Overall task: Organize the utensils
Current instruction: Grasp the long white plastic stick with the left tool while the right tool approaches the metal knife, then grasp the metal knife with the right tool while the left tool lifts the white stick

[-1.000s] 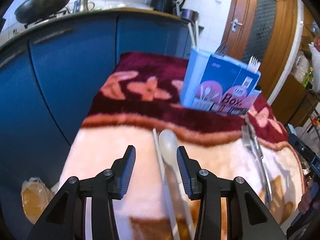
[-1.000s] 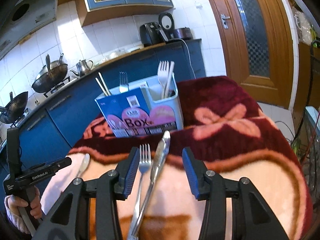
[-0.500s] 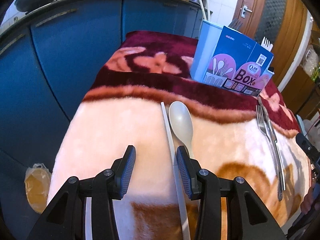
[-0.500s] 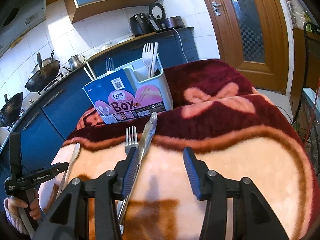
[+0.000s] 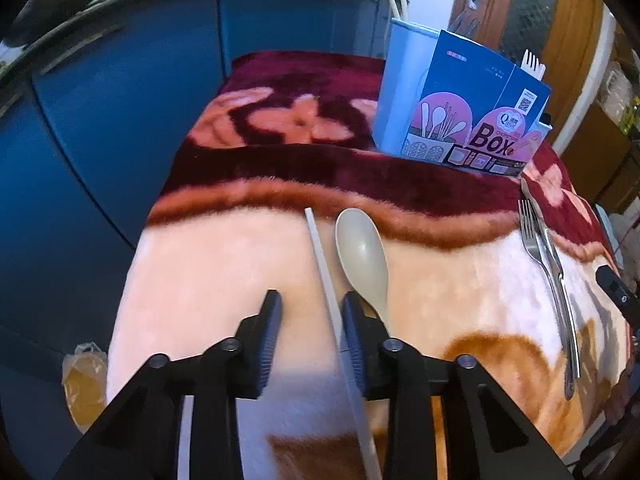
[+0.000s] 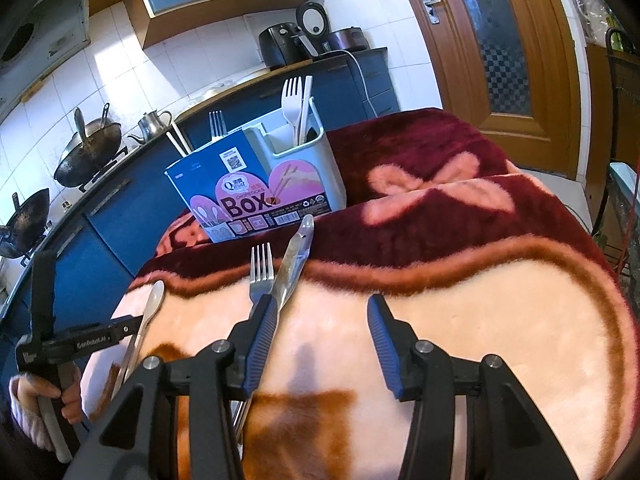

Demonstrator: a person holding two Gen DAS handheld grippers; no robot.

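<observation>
Left wrist view: our left gripper [image 5: 308,322], jaws closing around the white chopstick [image 5: 325,272] beside the spoon [image 5: 362,254] on the blanket; the pads do not yet press. Once pinched, we judge it needs carrying to the utensil holder [image 5: 400,92]. Right gripper [image 6: 322,334] jaws spread, empty.

Kitchen: blue base cabinets [image 6: 120,216] under a wooden countertop, white tiled wall [image 6: 192,52] above them. Woks [image 6: 86,152] and kettle [image 6: 154,124] sit on the countertop; wooden door [image 6: 500,40] right of cabinets, daylight on tiles.
</observation>
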